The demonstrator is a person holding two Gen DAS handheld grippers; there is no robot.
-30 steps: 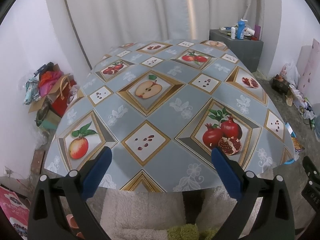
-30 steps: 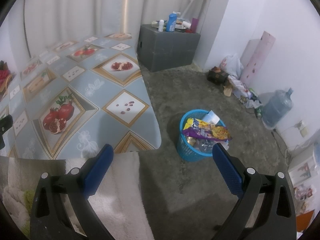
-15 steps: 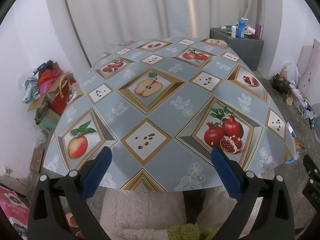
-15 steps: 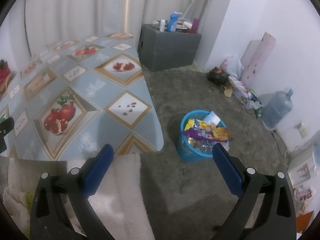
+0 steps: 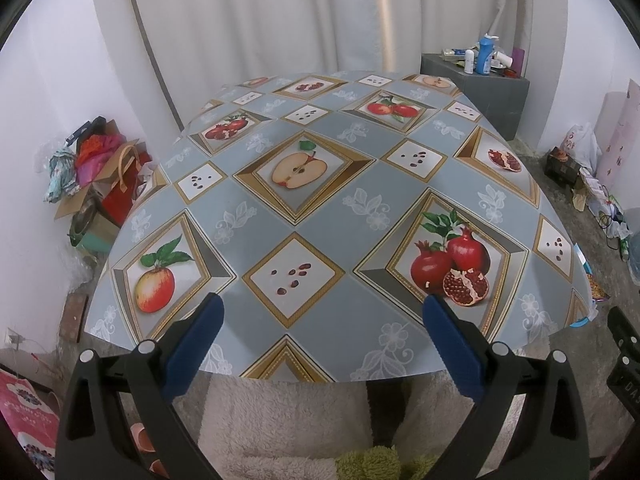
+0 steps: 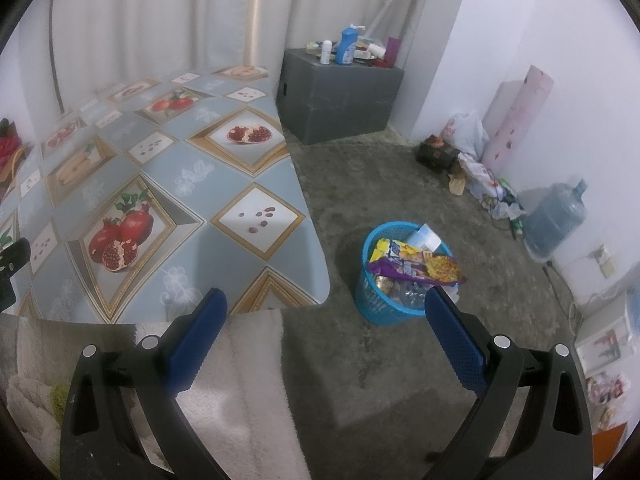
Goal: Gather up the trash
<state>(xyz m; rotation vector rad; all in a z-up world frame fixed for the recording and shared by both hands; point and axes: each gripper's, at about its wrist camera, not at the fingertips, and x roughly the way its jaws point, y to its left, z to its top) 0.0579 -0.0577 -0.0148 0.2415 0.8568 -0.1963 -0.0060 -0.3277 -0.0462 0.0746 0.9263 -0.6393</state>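
Left wrist view: the left gripper (image 5: 320,332) hangs over the near edge of the table (image 5: 320,216), its two ribbed blue pads (image 5: 194,350) spread wide on black plastic arms, with nothing between them. The table carries a glossy grey-blue oilcloth printed with gold-framed diamonds: a halved apple at the middle, a whole apple at the near left corner, pomegranates at the near right, seed squares between. Its printed surface is bare of loose items. Below the near edge lies a shaggy cream rug (image 5: 280,432) with a tuft of green pile. Left of the table, cardboard and crumpled coloured bags (image 5: 96,168) are heaped against the white wall. Beyond the table's far right corner stands a matte grey box (image 5: 492,92) topped with bottles.

Right wrist view: the right gripper (image 6: 326,324) is likewise wide apart and empty, its textured blue pads (image 6: 456,344) above rough grey concrete floor (image 6: 380,380). The table's rounded right corner (image 6: 312,272) fills the left side. Just right of that corner, on the floor, stands the round blue plastic basket (image 6: 376,308) with slotted walls, and in it the trash: shiny crinkled snack wrappers (image 6: 416,266) in purple, yellow and orange, piled above the rim, with a pale carton behind them. Farther right of the table, a translucent blue water jug (image 6: 556,220) sits against the wall, beside loose bags and cables.
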